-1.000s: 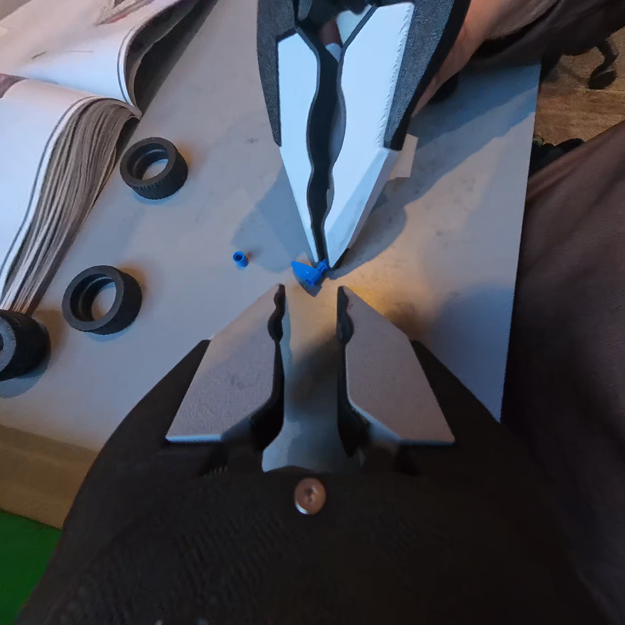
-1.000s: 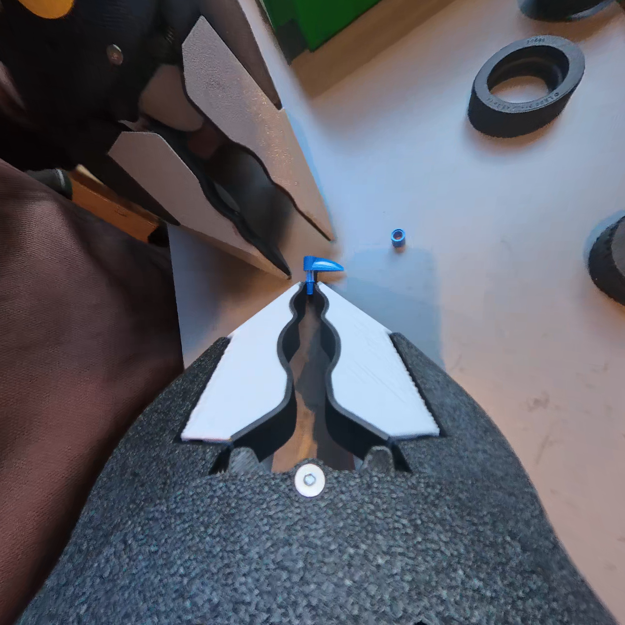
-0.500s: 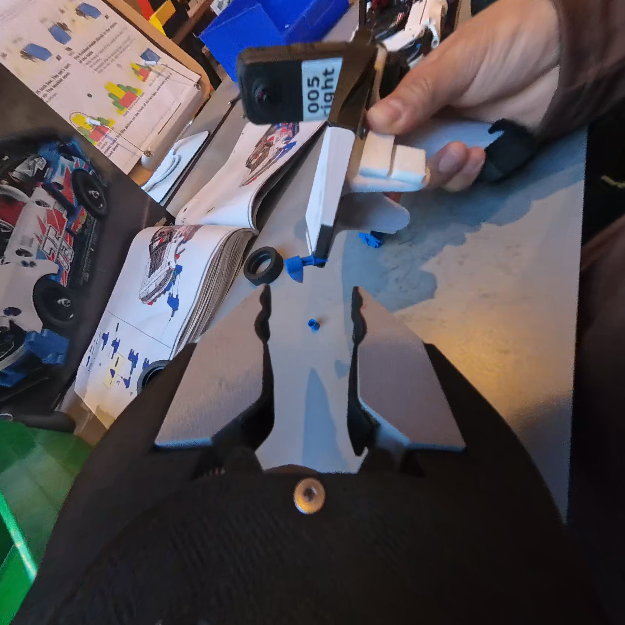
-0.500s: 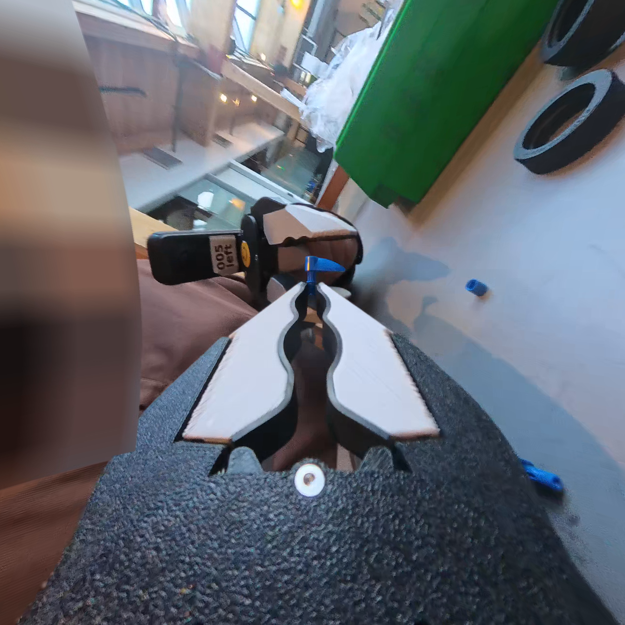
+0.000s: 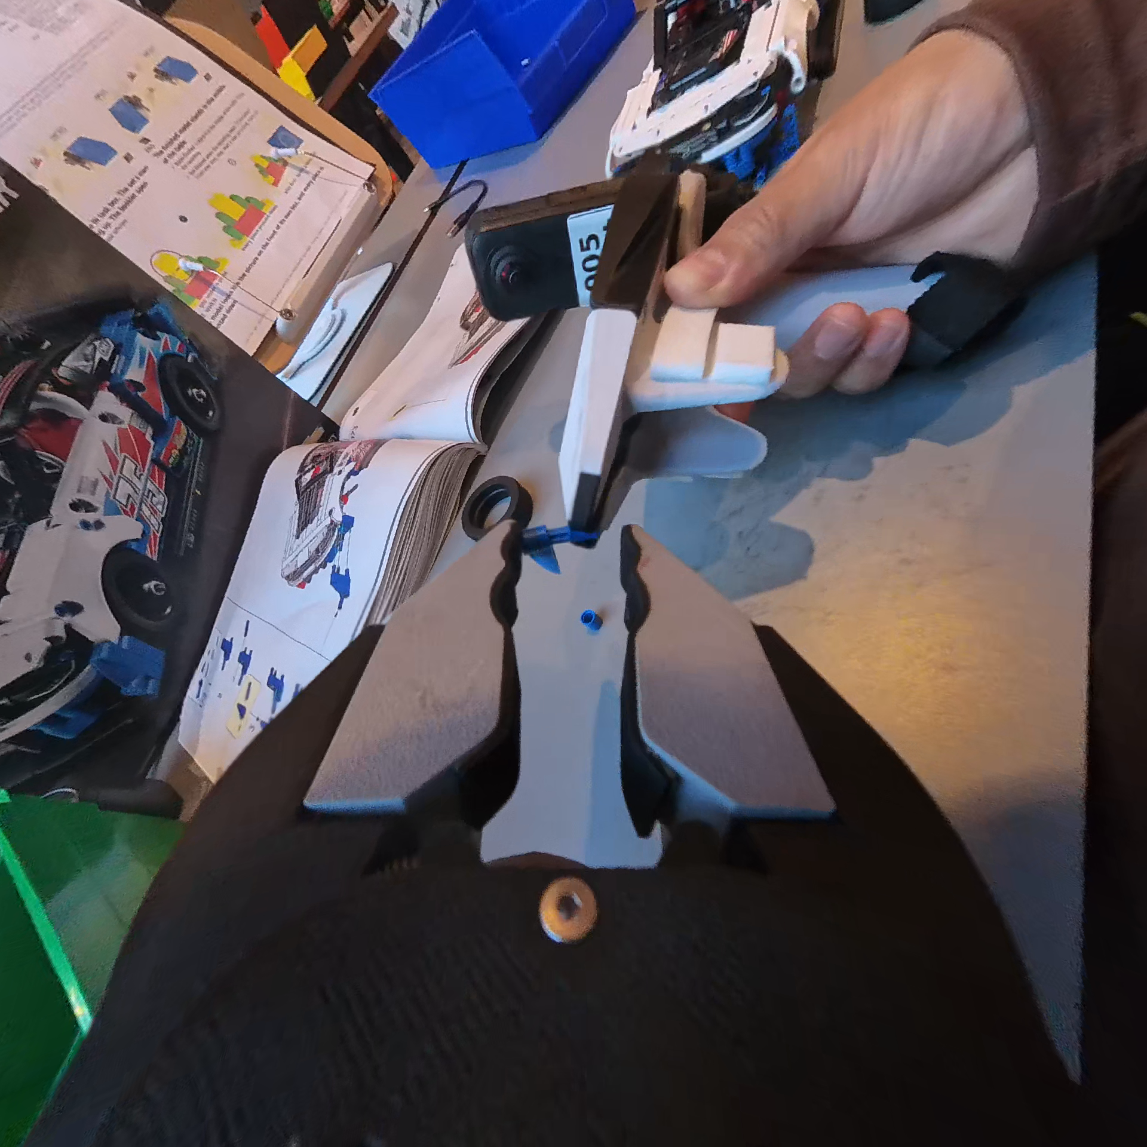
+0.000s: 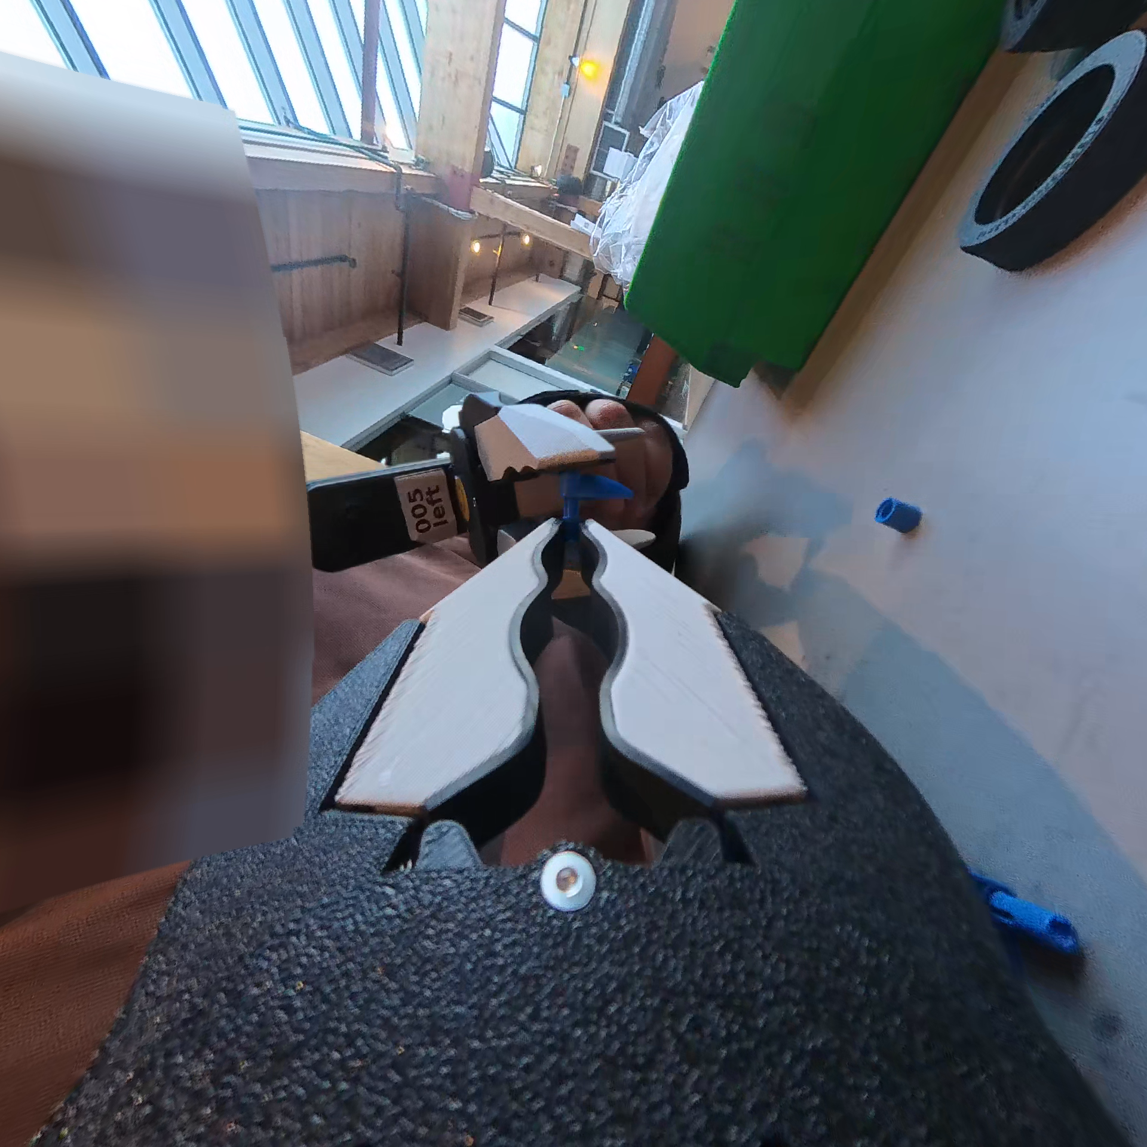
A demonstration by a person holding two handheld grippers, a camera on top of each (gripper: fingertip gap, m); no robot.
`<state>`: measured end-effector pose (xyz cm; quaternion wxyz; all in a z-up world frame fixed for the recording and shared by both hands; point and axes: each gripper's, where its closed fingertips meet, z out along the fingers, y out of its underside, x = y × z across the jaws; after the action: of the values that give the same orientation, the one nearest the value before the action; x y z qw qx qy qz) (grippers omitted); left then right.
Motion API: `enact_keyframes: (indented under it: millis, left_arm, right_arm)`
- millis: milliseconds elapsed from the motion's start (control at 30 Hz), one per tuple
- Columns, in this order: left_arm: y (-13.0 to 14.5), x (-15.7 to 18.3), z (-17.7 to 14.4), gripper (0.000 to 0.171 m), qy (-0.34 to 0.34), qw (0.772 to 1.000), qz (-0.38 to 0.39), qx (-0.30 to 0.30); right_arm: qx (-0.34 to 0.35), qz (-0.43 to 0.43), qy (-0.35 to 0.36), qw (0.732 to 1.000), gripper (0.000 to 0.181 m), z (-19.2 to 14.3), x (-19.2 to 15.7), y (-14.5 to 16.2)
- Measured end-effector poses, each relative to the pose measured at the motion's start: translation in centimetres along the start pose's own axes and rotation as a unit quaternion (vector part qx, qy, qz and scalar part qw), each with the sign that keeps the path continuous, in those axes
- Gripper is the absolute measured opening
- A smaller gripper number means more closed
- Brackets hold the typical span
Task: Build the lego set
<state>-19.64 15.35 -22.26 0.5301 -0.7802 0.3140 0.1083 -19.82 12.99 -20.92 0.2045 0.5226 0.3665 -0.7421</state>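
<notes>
Two hand-held grippers meet mid-frame. Right hand-held gripper is clamped on the stem of a small blue lego piece, lifted off the table. Left hand-held gripper gapes wide, empty, just below it. Risk: thin tip grip; a knock from the left jaws could twist the piece loose, dropping it near the blue bush

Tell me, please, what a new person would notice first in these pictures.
The white right hand-held gripper pinches a tiny blue piece in mid-air, close before the open left hand-held gripper. Below them a small blue bush lies on the grey table, beside an open instruction booklet.
</notes>
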Motion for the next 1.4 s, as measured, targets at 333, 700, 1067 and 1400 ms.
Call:
enact_keyframes:
  millis: [333, 700, 1067, 1400]
  left_arm:
    - [1.0, 0.8, 0.1, 0.020, 0.014, 1.000, 0.018, -0.013]
    - [2.8, 3.5, 0.1, 0.020, 0.055, 0.996, 0.066, -0.010]
    - [5.2, 3.8, 0.4, 0.020, 0.028, 0.993, 0.097, -0.053]
    - [3.6, 2.1, 0.1, 0.020, 0.019, 0.999, 0.026, -0.004]
  right_arm:
    - [-0.031, -0.007, 0.036, 0.999, 0.004, 0.3, 1.1, 0.8]
    - [-0.177, -0.057, 0.115, 0.976, 0.002, 0.3, 3.1, 3.5]
    - [-0.280, -0.167, 0.226, 0.918, 0.003, 0.4, 5.5, 4.0]
    - [-0.152, -0.173, 0.192, 0.954, 0.000, 0.5, 3.8, 1.7]
